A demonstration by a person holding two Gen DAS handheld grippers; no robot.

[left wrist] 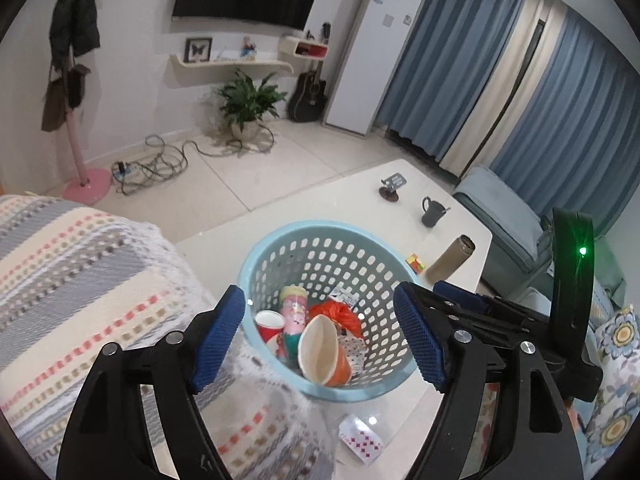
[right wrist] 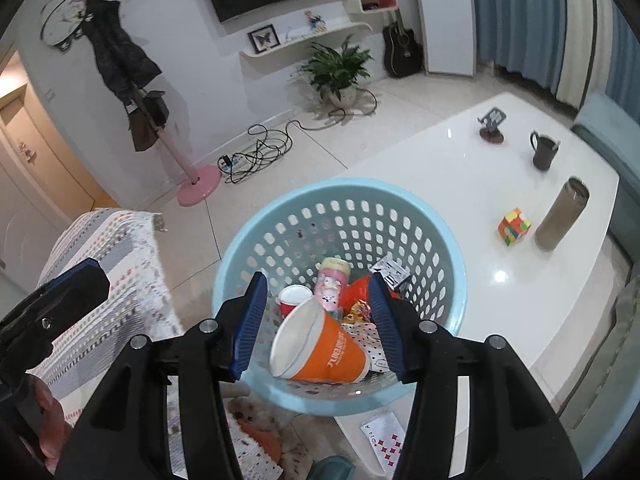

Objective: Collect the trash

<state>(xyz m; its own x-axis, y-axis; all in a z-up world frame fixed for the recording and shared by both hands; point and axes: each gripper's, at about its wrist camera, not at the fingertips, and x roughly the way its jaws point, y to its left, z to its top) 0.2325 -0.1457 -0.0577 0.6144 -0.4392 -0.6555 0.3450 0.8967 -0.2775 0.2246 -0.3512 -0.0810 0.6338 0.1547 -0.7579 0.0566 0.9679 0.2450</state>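
Observation:
A light blue perforated basket (left wrist: pixel 320 236) (right wrist: pixel 344 196) stands on the white table. Inside lie an orange paper cup (left wrist: pixel 326 354) (right wrist: pixel 320 348) on its side, a small red cup (left wrist: pixel 269 325) (right wrist: pixel 294 298), a pink bottle (left wrist: pixel 294 312) (right wrist: pixel 332 280), an orange wrapper (left wrist: pixel 336 314) and playing cards. My left gripper (left wrist: pixel 320 340) is open and empty above the basket. My right gripper (right wrist: pixel 316 320) is open and empty just above the orange cup. The right gripper also shows in the left wrist view (left wrist: pixel 520 320).
A playing card (left wrist: pixel 360 438) (right wrist: pixel 384 436) lies on the table in front of the basket. A dark mug (right wrist: pixel 542 154), a brown tumbler (right wrist: pixel 562 214), a puzzle cube (right wrist: pixel 514 226) and a phone stand (right wrist: pixel 492 124) stand on the table's far side. A striped blanket (left wrist: pixel 80 280) lies left.

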